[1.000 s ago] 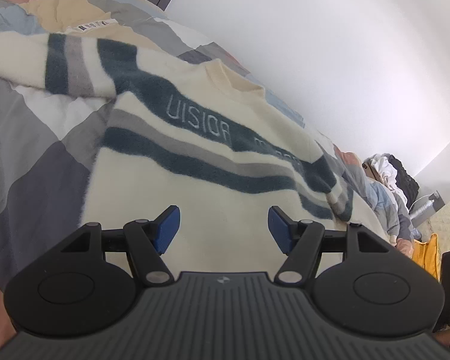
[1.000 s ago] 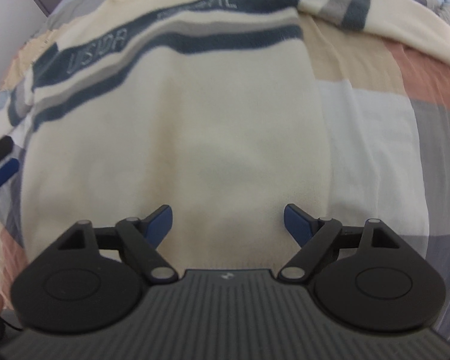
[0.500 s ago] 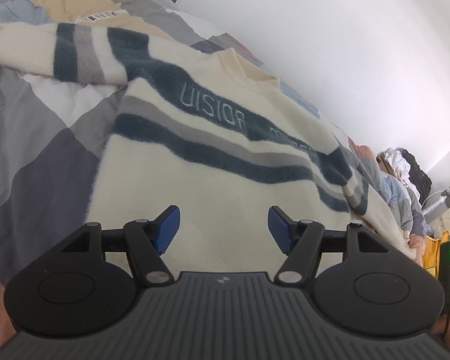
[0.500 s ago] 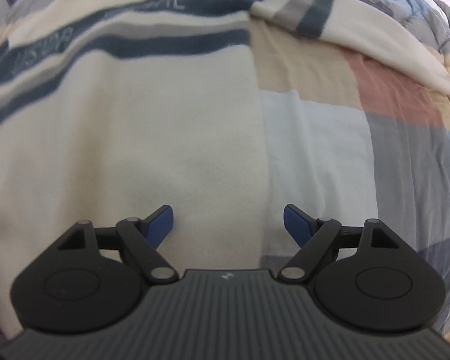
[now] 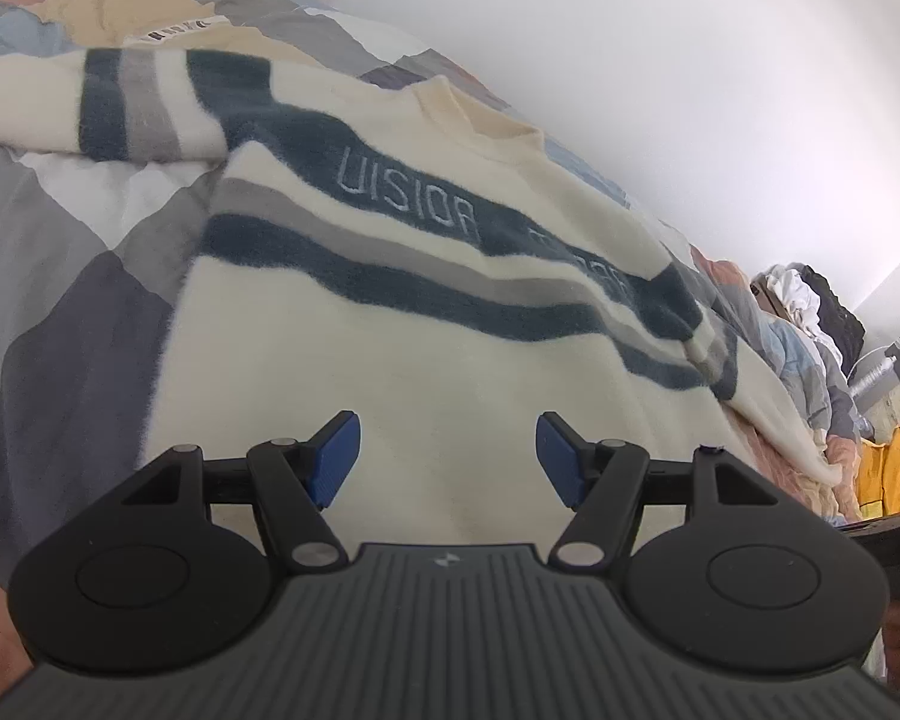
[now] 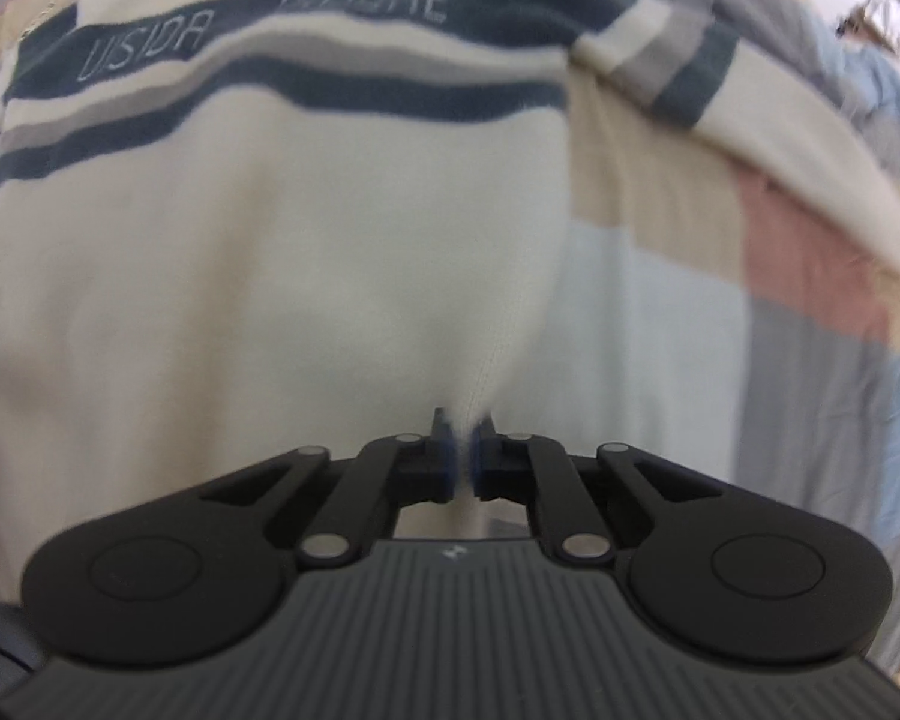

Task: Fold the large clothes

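On the patchwork quilt (image 5: 60, 300) lay one cream sweater (image 5: 426, 360), front up, its long axis running from the hem nearest both grippers away to the collar (image 5: 480, 114) at the far end, with the dark stripes (image 5: 390, 282) crossing that axis. At the hem's right corner the right gripper (image 6: 463, 456) had just been closing and was pinched on a pulled-up peak of cream knit, so that hand was the one already on the sweater. Further left along the same hem, the left gripper (image 5: 447, 459) hung over the fabric with its blue pads (image 5: 336, 456) spread and nothing between them; whether they touched the knit could not be told. Two sleeves were counted, one stretched out from each shoulder across the quilt, the right sleeve (image 6: 750, 120) well away from the pinched corner. Beyond the sweater's right side a heap of other clothes (image 5: 810, 312) sat against the wall (image 5: 630, 60). The coming fold would likely turn on carrying the hem toward the collar along that long axis.
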Motion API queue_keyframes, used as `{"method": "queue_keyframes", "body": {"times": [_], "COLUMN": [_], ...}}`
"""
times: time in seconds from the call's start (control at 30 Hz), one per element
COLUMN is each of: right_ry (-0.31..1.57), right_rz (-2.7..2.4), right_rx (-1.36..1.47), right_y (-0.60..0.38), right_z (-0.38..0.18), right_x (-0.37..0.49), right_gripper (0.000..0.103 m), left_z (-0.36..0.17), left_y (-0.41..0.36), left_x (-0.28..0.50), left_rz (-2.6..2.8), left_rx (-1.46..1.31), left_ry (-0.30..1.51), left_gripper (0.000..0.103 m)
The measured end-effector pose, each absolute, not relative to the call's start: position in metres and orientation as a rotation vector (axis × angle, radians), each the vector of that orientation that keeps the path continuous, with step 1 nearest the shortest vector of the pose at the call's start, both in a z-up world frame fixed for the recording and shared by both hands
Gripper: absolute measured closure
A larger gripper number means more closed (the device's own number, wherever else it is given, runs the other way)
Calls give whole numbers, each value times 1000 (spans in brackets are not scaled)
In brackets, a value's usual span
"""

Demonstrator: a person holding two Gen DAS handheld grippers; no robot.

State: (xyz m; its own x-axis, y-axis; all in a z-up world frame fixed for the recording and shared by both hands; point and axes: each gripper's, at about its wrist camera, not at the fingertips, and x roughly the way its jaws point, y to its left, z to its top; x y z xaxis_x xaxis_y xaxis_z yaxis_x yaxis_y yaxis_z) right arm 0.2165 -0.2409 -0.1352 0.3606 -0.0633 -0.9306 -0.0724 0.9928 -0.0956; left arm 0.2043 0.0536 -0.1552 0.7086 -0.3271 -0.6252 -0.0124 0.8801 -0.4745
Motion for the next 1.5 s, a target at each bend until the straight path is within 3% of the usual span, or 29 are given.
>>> {"method": "queue_keyframes", "body": {"times": [0.2, 0.33, 0.47, 0.5, 0.67, 0.93, 1.07, 1.3, 1.5], "right_ry": [1212, 1163, 1063, 1044, 952, 984, 1012, 827, 759], "right_rz": [-56, -75, -9, 17, 128, 95, 98, 41, -27], "right_rx": [-44, 18, 48, 62, 89, 170, 329, 406, 602], "right_y": [-261, -258, -241, -235, -199, -189, -210, -282, -374], "right_z": [-135, -118, -91, -86, -85, -158, -160, -119, -132], "right_x": [220, 220, 216, 213, 206, 233, 241, 251, 256], "right_gripper": [93, 86, 41, 39, 39, 39, 39, 39, 37], "left_z": [-154, -151, -147, -145, -143, -162, -175, -185, -184], "left_y": [49, 51, 51, 51, 48, 27, 23, 13, 16], "left_x": [204, 202, 202, 201, 206, 208, 217, 224, 224], "left_rz": [-194, -186, -189, -186, -176, -183, -170, -152, -140], "left_rx": [-452, -444, -446, -440, -429, -351, -330, -280, -313], "left_ry": [773, 762, 741, 731, 713, 750, 794, 831, 827], "left_gripper": [33, 33, 33, 33, 33, 33, 33, 33, 33]}}
